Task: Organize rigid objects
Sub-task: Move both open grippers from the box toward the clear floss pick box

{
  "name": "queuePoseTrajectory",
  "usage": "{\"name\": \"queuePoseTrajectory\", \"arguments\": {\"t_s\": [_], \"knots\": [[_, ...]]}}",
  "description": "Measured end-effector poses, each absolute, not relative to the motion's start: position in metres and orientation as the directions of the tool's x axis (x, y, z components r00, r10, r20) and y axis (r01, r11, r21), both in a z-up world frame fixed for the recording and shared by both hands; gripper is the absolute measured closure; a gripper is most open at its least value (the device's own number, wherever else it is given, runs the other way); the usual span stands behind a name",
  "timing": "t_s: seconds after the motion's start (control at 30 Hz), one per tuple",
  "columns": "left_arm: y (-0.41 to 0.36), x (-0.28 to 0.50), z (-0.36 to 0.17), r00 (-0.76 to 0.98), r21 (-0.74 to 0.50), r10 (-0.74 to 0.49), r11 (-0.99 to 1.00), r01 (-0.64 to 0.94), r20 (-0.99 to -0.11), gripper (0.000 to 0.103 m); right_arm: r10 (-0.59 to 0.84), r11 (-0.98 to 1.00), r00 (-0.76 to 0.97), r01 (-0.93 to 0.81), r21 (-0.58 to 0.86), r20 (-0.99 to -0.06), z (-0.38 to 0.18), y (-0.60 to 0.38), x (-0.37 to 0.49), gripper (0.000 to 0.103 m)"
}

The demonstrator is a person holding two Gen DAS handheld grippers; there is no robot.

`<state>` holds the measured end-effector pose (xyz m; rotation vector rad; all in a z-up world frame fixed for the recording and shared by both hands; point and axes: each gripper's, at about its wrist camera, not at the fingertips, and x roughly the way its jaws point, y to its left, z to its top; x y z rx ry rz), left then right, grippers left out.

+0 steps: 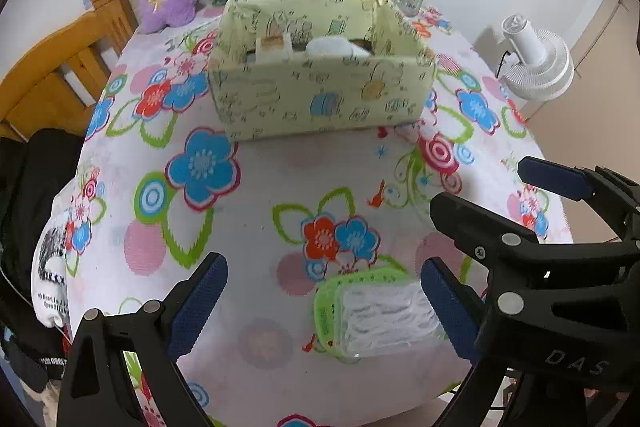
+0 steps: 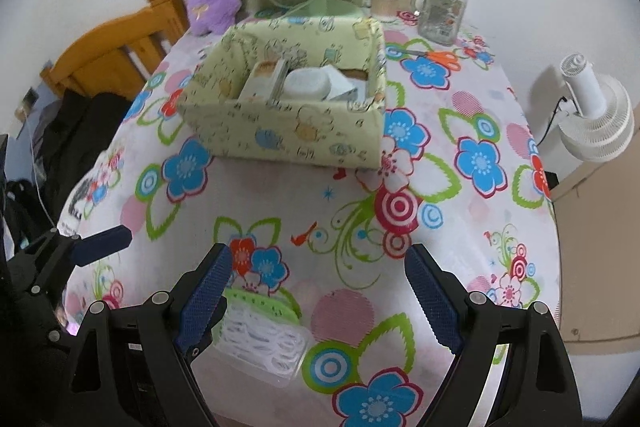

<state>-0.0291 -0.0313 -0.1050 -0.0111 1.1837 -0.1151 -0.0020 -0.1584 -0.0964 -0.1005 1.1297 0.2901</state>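
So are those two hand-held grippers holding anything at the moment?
Nothing is held. The left hand-held gripper and right hand-held gripper are both open above the small clear plastic packet with green backing.

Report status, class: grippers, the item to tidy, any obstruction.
Left gripper and right gripper open, nothing held. Clear plastic case flat on tablecloth, near the fingers. Storage box beyond, path unobstructed.

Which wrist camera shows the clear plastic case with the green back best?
The left wrist view: the clear plastic case with the green back lies almost fully exposed. In the right wrist view, the right gripper's finger covers its left side.
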Motion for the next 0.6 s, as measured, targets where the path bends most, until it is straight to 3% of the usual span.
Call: {"name": "queuePoseTrajectory", "arguments": {"t_s": [0.6], "knots": [[-0.049, -0.062, -0.134, 0.338, -0.082, -0.091, 0.996, 0.041, -0.937, 0.004, 0.17, 0.952, 0.323, -0.297, 0.071, -0.931, -0.138, -0.168, -0.029, 0.013]]}}
